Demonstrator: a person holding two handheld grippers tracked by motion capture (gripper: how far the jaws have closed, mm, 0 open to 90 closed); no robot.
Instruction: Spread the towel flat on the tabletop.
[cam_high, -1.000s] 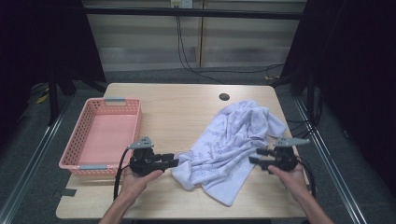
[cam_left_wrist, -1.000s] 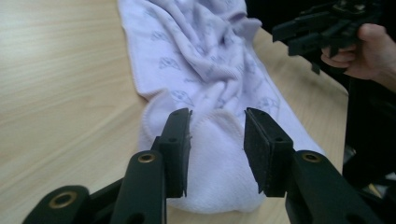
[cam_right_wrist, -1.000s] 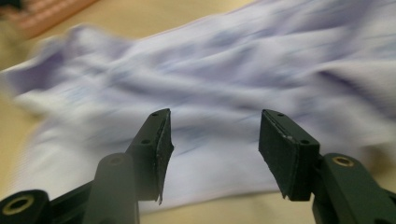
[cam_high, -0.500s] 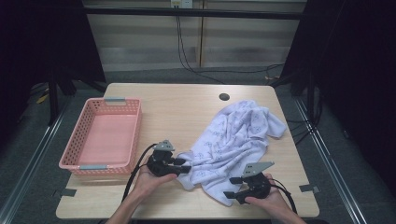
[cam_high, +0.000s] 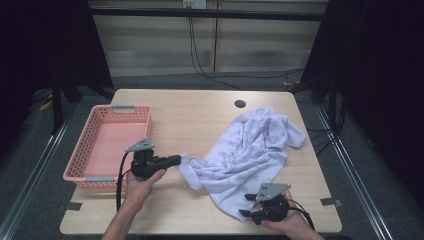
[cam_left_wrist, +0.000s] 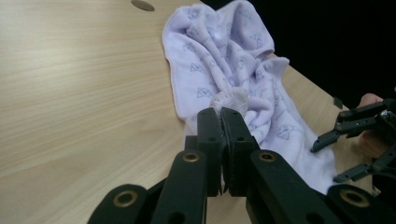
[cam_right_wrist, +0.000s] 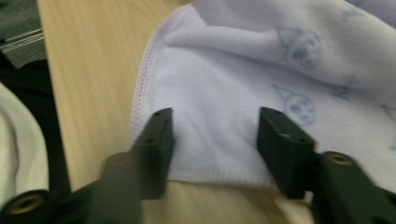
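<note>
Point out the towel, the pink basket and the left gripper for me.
towel (cam_high: 250, 155): high view, middle of the printed cloth.
pink basket (cam_high: 85, 155): high view, left wall.
left gripper (cam_left_wrist: 221, 116): left gripper view, tips of its fingers, shut on a towel corner.

The right tongs stand over a hemmed corner of a pale lilac cloth lying on the wooden bench. Their black jaws stand apart, one at either side of the corner; they have just been closing, and the pads do not yet press the fabric. Faint blue printed figures mark the cloth. The picture is slightly blurred.
</note>
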